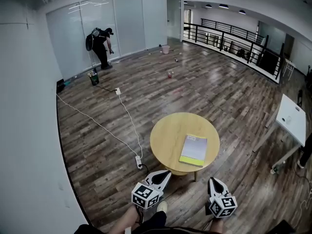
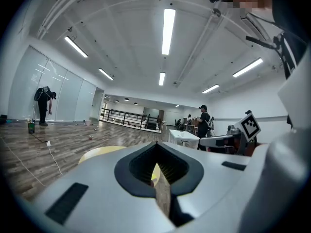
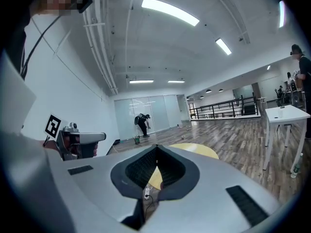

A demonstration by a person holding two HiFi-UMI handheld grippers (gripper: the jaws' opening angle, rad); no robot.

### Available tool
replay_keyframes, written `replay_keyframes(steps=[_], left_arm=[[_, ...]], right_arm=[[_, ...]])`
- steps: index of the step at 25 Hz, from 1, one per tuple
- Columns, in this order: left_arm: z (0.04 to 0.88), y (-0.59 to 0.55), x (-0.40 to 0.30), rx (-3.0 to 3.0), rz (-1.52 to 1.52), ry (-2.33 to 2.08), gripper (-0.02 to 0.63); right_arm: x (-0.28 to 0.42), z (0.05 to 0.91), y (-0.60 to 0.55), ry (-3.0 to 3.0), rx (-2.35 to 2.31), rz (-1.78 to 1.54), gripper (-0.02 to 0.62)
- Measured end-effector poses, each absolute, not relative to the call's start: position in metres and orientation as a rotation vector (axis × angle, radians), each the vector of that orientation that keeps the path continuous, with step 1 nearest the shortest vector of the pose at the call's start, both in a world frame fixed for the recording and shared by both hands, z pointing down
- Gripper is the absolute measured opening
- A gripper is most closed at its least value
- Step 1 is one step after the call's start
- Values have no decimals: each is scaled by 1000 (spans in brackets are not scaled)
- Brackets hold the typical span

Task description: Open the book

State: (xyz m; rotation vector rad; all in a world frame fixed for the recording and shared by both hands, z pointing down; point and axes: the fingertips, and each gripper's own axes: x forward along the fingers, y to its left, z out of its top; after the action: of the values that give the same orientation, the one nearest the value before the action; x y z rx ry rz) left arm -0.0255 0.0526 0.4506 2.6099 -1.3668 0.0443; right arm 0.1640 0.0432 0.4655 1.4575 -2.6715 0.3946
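— Looking for the book [image 1: 194, 150]: where?
— Closed, on the round counter's [image 1: 163, 133] right half. My left claw [image 1: 167, 173] and right claw [image 1: 213, 181] are pressed together, empty, short of the counter. Approach step; next I reach the cover edge.

There is one round tabletop [image 1: 165, 135] carrying one book [image 1: 194, 150], and one white table [image 1: 292, 118] stands apart from it. There are two grippers, the left gripper [image 1: 167, 173] and the right gripper [image 1: 213, 180]. The floor [image 1: 219, 82] holds two power strips [image 1: 117, 90] [image 1: 139, 162], one pink bucket [image 1: 165, 49] and one green can [image 1: 93, 78], and one person [image 1: 101, 45] stands by the glass wall [image 1: 131, 18].
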Motion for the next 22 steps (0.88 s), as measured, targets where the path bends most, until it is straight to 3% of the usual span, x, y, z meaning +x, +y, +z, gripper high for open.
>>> replay_keyframes(steps=[12,22], left_arm=[[474,-80,-37,2630,124,-1202,-2],[483,-113,-20,2630,123,-1172,-2]], right_arm=[[143,484,-80,-2594,1551,483,2],[162,495,-110,-2549,1546,496,2]])
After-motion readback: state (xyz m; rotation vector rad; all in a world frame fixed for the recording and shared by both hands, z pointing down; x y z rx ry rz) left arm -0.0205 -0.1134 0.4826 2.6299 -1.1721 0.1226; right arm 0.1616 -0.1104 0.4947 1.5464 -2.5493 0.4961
